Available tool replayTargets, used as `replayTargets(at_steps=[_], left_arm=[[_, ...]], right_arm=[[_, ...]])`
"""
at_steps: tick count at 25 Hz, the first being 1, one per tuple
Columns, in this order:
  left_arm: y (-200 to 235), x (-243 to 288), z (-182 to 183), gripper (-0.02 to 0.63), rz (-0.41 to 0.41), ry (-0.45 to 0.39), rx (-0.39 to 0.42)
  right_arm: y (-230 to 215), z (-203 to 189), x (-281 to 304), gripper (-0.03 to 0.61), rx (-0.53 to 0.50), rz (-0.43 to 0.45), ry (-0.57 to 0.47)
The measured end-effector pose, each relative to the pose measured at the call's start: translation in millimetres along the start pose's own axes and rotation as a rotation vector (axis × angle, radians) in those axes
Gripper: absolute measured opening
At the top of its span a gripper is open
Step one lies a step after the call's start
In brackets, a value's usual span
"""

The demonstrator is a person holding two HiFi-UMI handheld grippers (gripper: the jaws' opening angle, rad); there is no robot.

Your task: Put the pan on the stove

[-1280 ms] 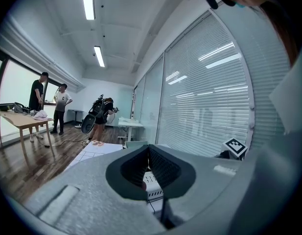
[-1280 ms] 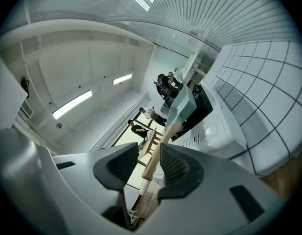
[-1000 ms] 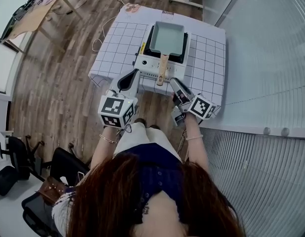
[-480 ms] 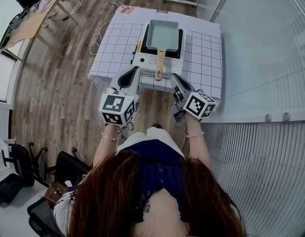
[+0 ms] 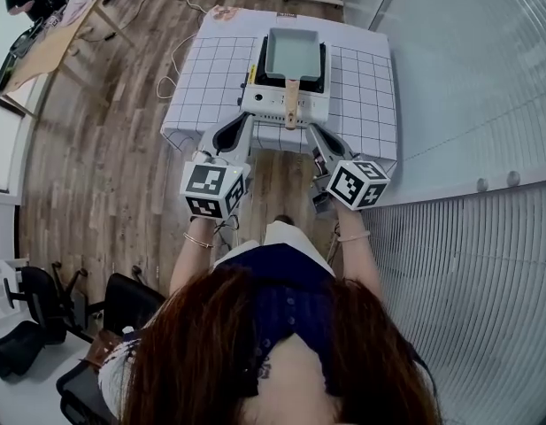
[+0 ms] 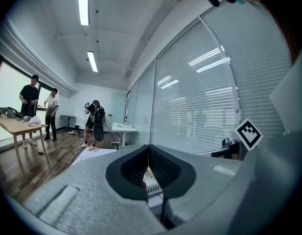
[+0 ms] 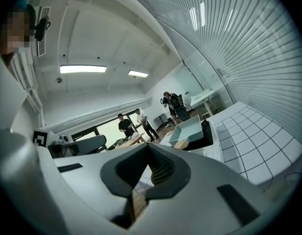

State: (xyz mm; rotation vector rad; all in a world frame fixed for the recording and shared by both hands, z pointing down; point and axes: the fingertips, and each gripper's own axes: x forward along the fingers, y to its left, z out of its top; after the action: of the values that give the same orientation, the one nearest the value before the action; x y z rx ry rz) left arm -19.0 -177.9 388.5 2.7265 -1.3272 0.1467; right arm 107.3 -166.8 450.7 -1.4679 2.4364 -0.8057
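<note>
A light-blue rectangular pan sits on the white portable stove on the grid-cloth table, its wooden handle pointing toward me. The pan and the stove also show in the right gripper view. My left gripper hovers at the table's front edge, left of the handle, shut and empty. Right of the handle, my right gripper is also shut on nothing. In both gripper views, the left gripper and the right gripper have their pads together.
Wooden floor surrounds the table. A slatted blind wall runs along the right. A wooden desk with people by it stands at the far left, and office chairs are behind me on the left.
The table, stove and pan sit higher and smaller in the head view. Both grippers have drawn back slightly from the stove, the right one away from the handle. The pan has not moved.
</note>
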Motion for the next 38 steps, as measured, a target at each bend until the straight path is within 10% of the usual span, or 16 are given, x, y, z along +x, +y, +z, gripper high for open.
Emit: replayTargets(at_steps=[38], left_arm=[[-28.6,-95.5,10.2,0.011,-0.024,-0.070,0.050]], right_arm=[[97.9,2.9,-80.4,0.008,-0.475,-0.262,-0.118]])
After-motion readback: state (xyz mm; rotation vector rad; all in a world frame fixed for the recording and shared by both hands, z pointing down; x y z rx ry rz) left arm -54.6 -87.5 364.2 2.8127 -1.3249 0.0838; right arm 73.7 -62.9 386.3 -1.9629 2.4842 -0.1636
